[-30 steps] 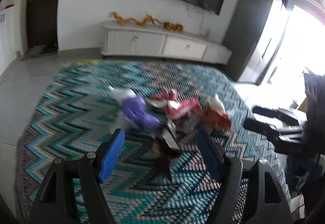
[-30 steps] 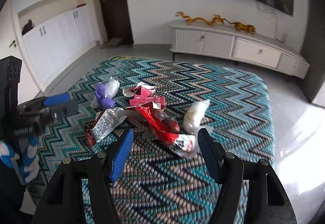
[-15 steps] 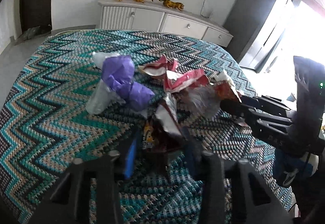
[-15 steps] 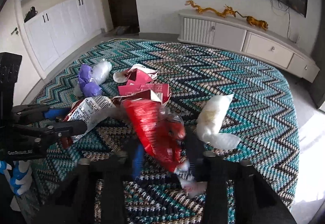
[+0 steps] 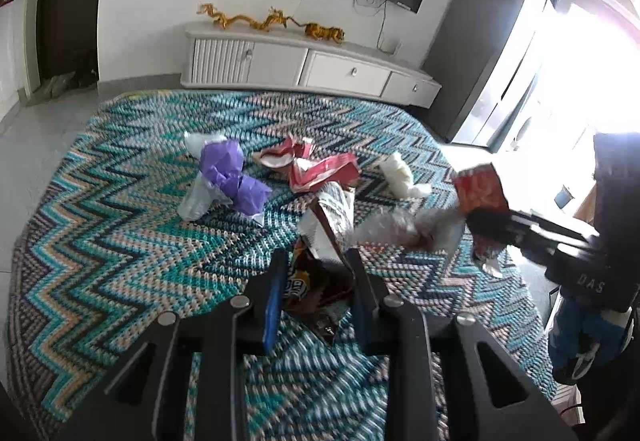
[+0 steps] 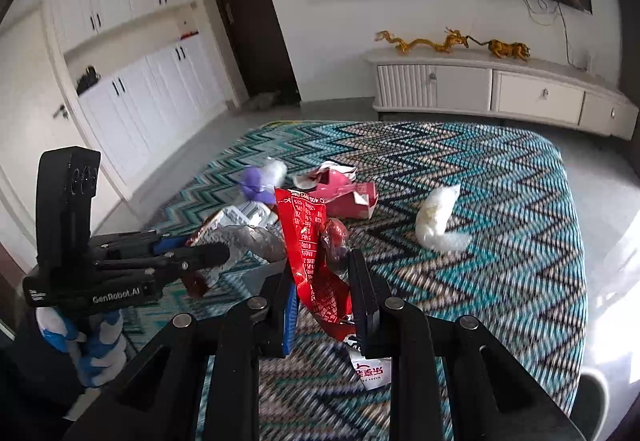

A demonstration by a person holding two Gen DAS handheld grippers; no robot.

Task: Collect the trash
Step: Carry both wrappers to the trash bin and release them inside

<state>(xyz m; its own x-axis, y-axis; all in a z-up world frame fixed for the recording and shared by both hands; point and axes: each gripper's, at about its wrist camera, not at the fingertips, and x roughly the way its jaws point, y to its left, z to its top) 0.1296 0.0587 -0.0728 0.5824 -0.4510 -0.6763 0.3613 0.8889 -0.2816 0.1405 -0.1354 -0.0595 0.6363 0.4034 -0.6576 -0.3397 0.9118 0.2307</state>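
Left wrist view: the left hand-held gripper [image 5: 316, 281] has just been closing and now pinches a dark brown snack wrapper [image 5: 316, 281] just above the zigzag rug [image 5: 120, 241]. A purple wrapper [image 5: 234, 181], a pink-red packet [image 5: 320, 171] and a white bag [image 5: 400, 175] lie further off on the rug.

Right wrist view: the right hand-held gripper [image 6: 322, 281] has likewise just been closing — it pinches a red wrapper [image 6: 308, 241] that stands up between its jaws.

The step in hand looks like pickup; next, both catches probably need carrying to a bin — none shows here.
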